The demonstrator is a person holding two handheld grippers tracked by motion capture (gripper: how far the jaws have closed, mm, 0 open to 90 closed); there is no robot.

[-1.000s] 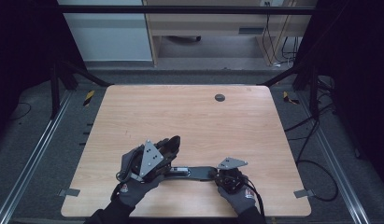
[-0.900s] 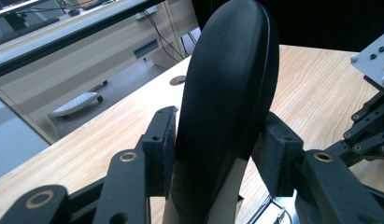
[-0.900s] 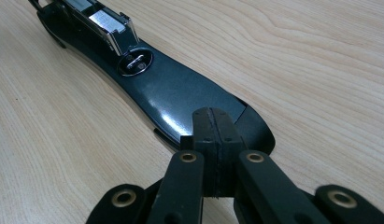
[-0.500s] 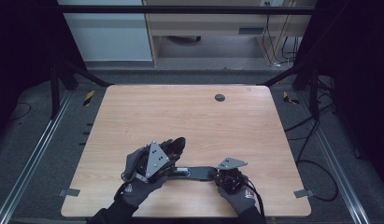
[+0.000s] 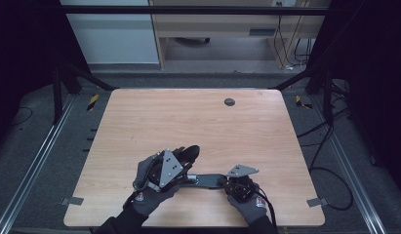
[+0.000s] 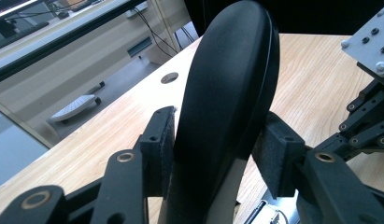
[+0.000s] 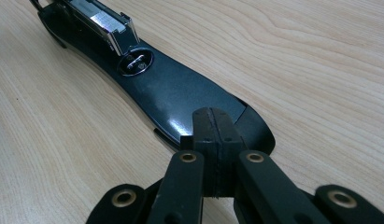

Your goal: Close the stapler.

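Near desk point(image 5: 188, 112) edge: stapler point(image 5: 205, 180) splayed open
Left gripper point(image 5: 185, 159): jaws grasping lid point(image 6: 227, 93) — edged slightly rightward, opening nearly done
Right gripper point(image 7: 213, 126): jaws clenched — pinning base point(image 7: 180, 102)

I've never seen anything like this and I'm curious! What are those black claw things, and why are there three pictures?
A person wearing gloves holds two grabbing tools, called grippers. One picture looks down from above the wooden table. The other two come from small cameras that ride on each gripper. A black stapler lies opened up on the table. The left gripper squeezes the stapler's raised top arm between its pads. The right gripper has its jaws shut, with the tips at the end of the stapler's flat base.
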